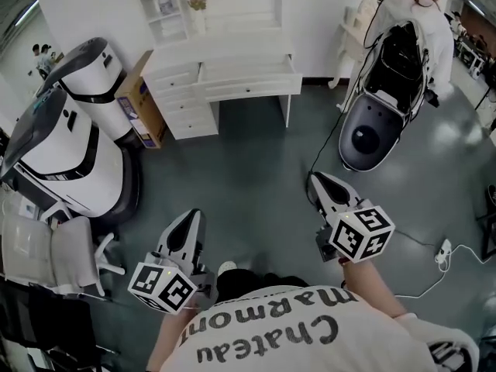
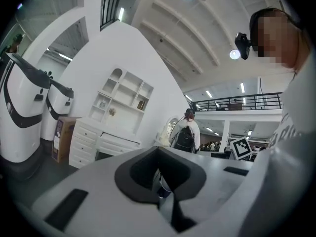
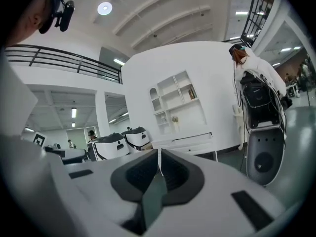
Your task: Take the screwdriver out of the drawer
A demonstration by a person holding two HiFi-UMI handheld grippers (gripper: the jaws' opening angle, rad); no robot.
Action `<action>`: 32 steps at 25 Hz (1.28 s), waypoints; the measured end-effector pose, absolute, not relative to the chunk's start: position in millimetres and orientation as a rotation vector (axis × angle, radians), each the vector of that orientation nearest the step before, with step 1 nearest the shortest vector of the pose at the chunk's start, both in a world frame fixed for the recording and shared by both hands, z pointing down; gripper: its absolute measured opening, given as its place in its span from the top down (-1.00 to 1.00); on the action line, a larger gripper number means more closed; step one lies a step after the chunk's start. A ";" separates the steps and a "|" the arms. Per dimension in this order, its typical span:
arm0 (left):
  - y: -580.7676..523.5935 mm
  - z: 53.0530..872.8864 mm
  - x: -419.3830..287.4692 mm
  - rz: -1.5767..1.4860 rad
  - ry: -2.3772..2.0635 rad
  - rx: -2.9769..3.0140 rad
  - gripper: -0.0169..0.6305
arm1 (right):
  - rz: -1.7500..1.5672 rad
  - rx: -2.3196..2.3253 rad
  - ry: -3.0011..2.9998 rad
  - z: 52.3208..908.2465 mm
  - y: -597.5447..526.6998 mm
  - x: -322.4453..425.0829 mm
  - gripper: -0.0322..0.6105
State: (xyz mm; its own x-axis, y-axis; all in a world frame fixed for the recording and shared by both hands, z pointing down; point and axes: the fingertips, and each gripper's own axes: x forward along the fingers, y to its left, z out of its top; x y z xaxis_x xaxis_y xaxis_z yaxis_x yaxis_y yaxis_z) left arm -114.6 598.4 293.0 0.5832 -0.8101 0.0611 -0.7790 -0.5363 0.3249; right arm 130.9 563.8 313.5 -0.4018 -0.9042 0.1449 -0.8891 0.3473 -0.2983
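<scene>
A white desk [image 1: 232, 76] with a pedestal of small drawers [image 1: 182, 99] and a wide centre drawer [image 1: 248, 90] stands against the far wall, a few steps ahead. No screwdriver shows in any view. My left gripper [image 1: 191, 217] is held low at the left, over the grey floor, with its jaws shut and nothing between them. My right gripper [image 1: 315, 180] is held a little further forward at the right, also shut and empty. The left gripper view shows the desk [image 2: 98, 139] beyond the closed left gripper [image 2: 159, 176]. In the right gripper view the desk [image 3: 185, 143] lies past the closed right gripper [image 3: 159, 163].
Two large white robot pods [image 1: 70, 146] and a cardboard box [image 1: 139, 103] stand left of the desk. A white chair [image 1: 62, 254] is at my near left. To the right a person [image 1: 418, 10] stands behind another pod [image 1: 380, 122]; a cable and power strip [image 1: 444, 253] lie on the floor.
</scene>
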 end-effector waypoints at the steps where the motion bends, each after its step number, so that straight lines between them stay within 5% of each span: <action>1: 593.5 295.0 -114.5 -0.128 -1.295 2.493 0.88 | -0.524 -1.695 2.547 315.3 560.0 131.1 0.78; 32: 266.3 303.7 -131.3 -0.188 -1.091 2.529 0.88 | -0.610 -1.790 2.604 343.4 263.4 69.5 0.77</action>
State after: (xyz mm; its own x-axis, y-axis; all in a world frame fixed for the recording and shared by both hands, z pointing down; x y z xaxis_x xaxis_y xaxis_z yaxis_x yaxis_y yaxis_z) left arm -131.3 266.3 303.7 0.6900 -0.7234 0.0265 -0.6727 -0.6273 0.3924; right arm 69.5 263.4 343.4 -0.3794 -0.8842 0.2725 -0.9133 0.3107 -0.2635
